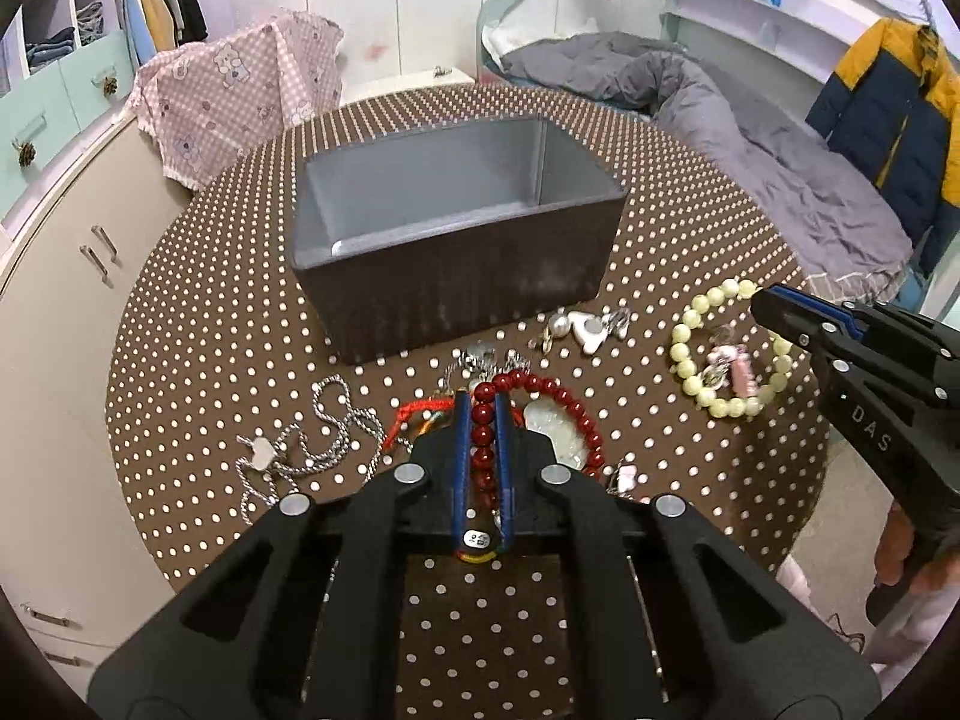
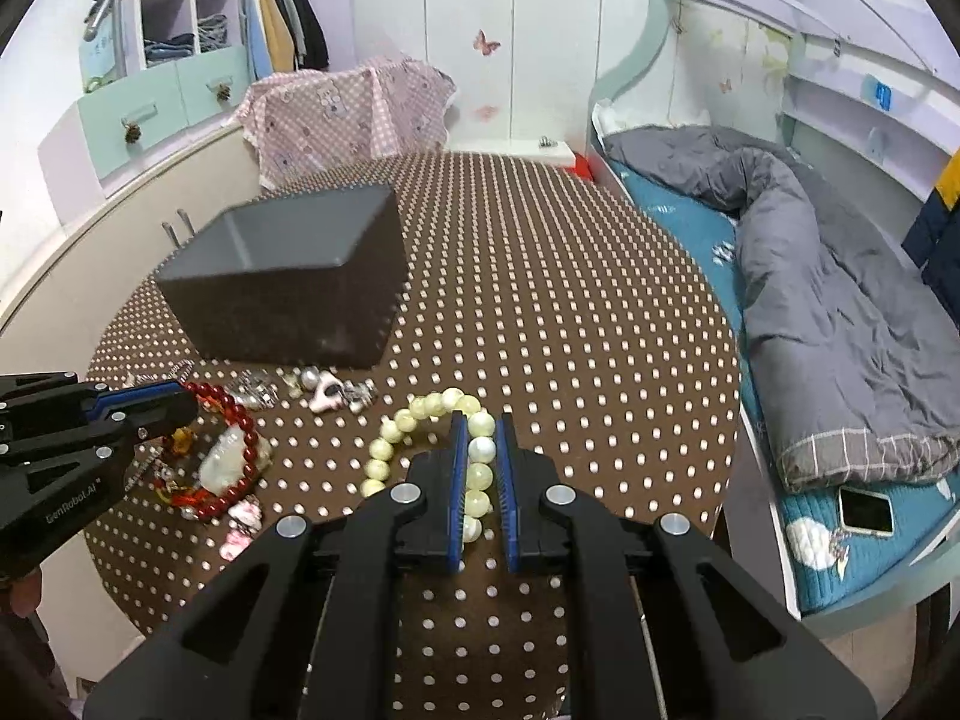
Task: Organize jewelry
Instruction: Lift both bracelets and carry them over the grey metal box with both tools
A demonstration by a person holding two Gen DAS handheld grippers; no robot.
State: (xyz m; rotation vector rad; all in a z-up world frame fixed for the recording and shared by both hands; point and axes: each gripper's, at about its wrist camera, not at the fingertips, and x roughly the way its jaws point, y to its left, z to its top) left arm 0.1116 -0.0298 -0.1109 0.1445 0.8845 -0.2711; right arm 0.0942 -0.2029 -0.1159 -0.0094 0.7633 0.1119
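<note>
An empty grey box [image 1: 444, 210] stands on the brown dotted table [image 1: 690, 228]; it also shows in the right wrist view [image 2: 288, 276]. My left gripper [image 1: 482, 405] is shut on a red bead bracelet [image 1: 570, 405], which still lies on the table around a pale jade pendant [image 1: 555, 432]. My right gripper [image 2: 480, 420] is shut on a pale yellow bead bracelet [image 2: 390, 438], also resting on the table. In the left wrist view that bracelet [image 1: 690, 324] rings a pink charm [image 1: 735, 360].
A silver chain [image 1: 324, 438], a red cord [image 1: 414, 414], and pearl and white trinkets [image 1: 585, 327] lie in front of the box. A pink cloth [image 1: 240, 90] drapes a cabinet at the left. A bed with a grey duvet [image 2: 828, 324] lies at the right.
</note>
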